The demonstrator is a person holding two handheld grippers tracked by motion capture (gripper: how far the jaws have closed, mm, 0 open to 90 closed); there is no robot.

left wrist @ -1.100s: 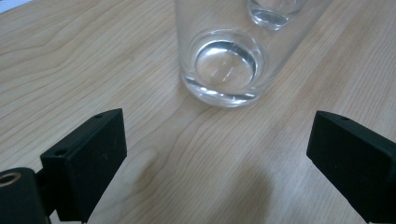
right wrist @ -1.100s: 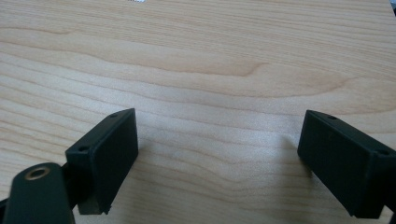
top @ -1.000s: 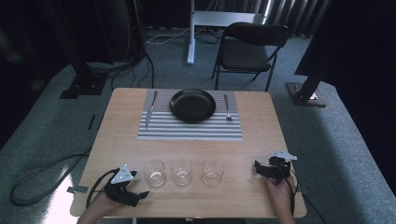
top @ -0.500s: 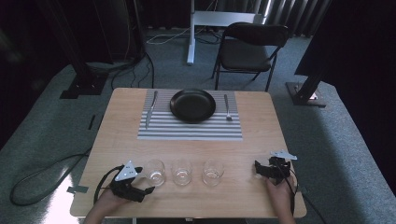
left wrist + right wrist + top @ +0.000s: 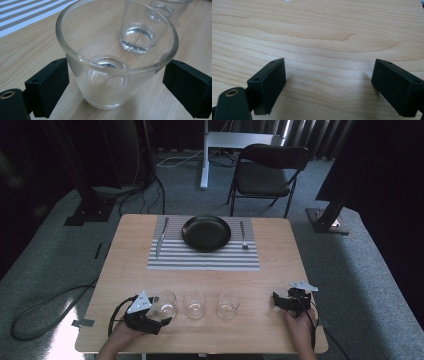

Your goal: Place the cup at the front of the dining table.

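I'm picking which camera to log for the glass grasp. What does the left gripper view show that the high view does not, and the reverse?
Left gripper view alone: the left tongs' two black jaws stand open on either side of the nearest glass, each a little clear of its wall, and the glass is empty.

High view alone: the black plate, knife and fork on the placemat, the chair, and the right tongs resting apart.

Both: the row of glasses, the striped placemat and the wooden table.

Black plate (image 5: 206, 232) on grey-and-white striped placemat (image 5: 203, 258), pale wood table (image 5: 280, 250), clear glasses (image 5: 112, 57)
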